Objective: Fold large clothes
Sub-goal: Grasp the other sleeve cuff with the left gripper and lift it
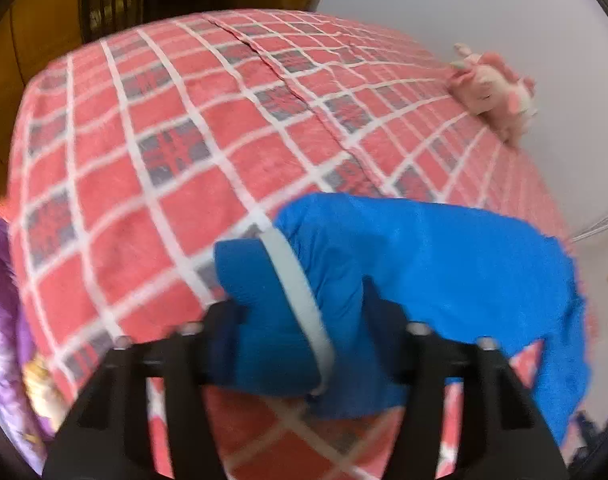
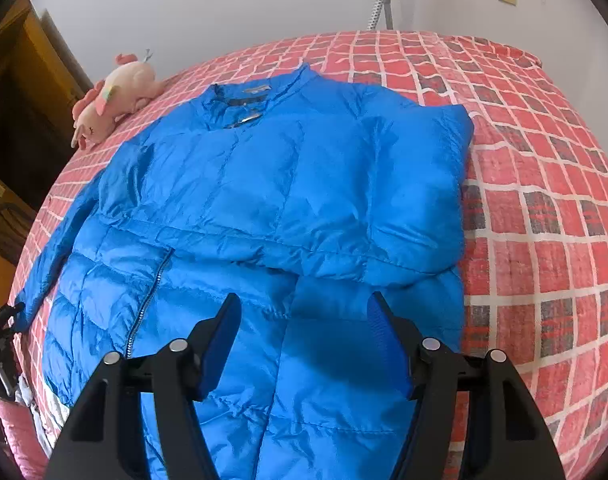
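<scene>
Your left tool (image 1: 300,320) is clamped on the cuff (image 1: 272,320) of the blue jacket (image 2: 264,200), which lies spread on the bed (image 2: 544,200); your right tool (image 2: 304,340) hovers apart above its hem; pull hard and the slippery cuff may slide free, or drag the folded right sleeve askew.

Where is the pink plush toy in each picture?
Left wrist view: the plush toy lies at the upper right, on the far edge of the checked bedspread.
Right wrist view: the plush toy lies at the upper left, beside the blue jacket collar.
Shared landmark: the blue jacket.
</scene>
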